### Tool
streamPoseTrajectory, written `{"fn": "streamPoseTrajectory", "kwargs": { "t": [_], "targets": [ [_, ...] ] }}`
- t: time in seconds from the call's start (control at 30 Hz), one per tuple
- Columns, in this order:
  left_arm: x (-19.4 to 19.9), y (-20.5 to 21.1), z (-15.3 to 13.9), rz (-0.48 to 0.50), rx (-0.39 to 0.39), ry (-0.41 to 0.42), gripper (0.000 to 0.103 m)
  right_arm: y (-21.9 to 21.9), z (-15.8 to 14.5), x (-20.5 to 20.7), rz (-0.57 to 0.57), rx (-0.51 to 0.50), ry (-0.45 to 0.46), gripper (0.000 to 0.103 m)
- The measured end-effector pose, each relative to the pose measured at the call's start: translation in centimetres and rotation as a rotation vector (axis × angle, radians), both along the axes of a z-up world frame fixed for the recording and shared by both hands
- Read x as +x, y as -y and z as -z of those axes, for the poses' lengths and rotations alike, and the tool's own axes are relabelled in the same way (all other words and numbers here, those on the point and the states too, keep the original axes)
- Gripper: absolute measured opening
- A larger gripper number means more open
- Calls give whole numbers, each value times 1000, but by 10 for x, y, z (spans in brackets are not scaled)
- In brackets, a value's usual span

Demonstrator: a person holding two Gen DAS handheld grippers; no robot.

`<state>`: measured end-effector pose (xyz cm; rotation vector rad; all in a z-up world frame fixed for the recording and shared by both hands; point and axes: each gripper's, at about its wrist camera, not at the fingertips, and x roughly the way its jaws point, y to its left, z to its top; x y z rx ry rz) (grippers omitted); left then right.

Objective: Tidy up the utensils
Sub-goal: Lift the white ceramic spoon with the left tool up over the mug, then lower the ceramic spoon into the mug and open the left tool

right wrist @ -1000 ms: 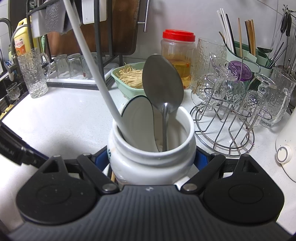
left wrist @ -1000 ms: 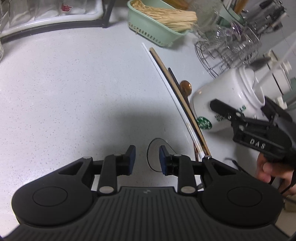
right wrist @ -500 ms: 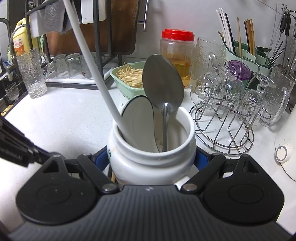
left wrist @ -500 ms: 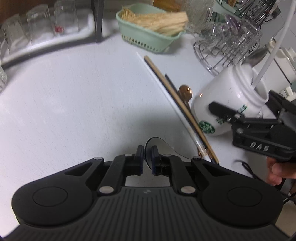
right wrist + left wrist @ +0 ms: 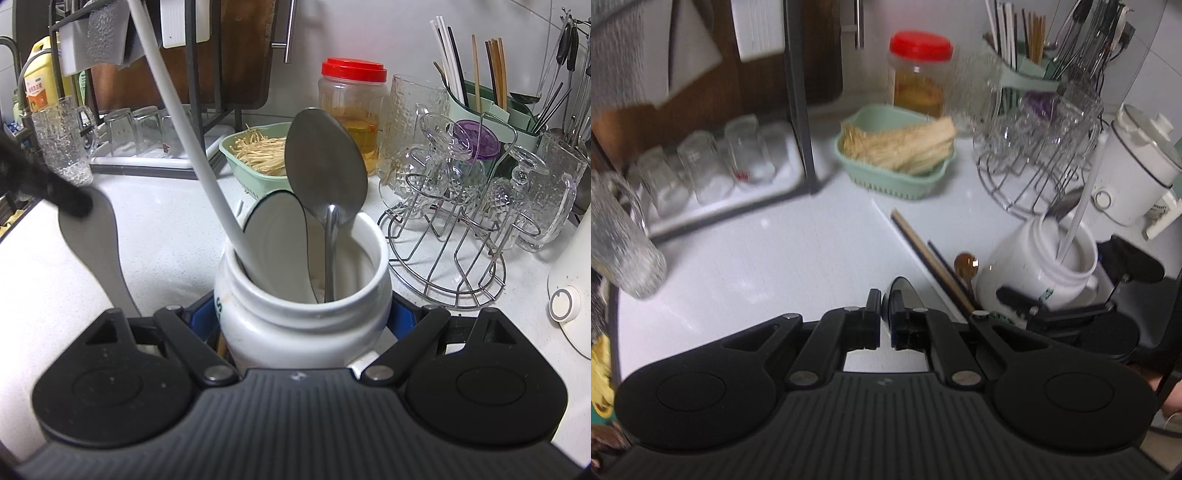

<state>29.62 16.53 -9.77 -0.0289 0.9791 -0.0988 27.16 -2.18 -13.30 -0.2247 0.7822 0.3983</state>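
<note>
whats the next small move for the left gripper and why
Probably carry the grey spoon across and lower it into the white jar. The left gripper is shut on the spoon, already off the counter, and the right gripper holds the jar, where a steel spoon and others stand.

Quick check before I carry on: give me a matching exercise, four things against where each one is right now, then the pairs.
Things:
1. White jar
2. Metal spoon
3. Flat grey spoon
4. Chopsticks

Places:
A. Lying on the counter beside the jar
B. Pinched in the left claw, off the counter
C. Clamped between the fingers of the right claw
D. Standing in the jar, bowl up

Pairs: 1-C, 2-D, 3-B, 4-A
</note>
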Motion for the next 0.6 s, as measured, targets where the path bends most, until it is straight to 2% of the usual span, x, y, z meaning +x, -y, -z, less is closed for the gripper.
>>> {"fn": "streamPoseTrajectory", "kwargs": {
  "t": [0.13, 0.27, 0.37, 0.6],
  "targets": [
    [0, 3, -29, 0, 31, 60, 5, 0, 0, 0, 1, -1, 1, 92],
    [0, 1, -69, -8, 20, 141, 5, 0, 0, 0, 5, -1, 2, 92],
    [3, 3, -99, 3, 39, 204, 5, 0, 0, 0, 6, 0, 4, 92],
    [12, 31, -147, 85, 56, 315, 5, -1, 0, -1, 10, 1, 8, 92]
  ]
}}
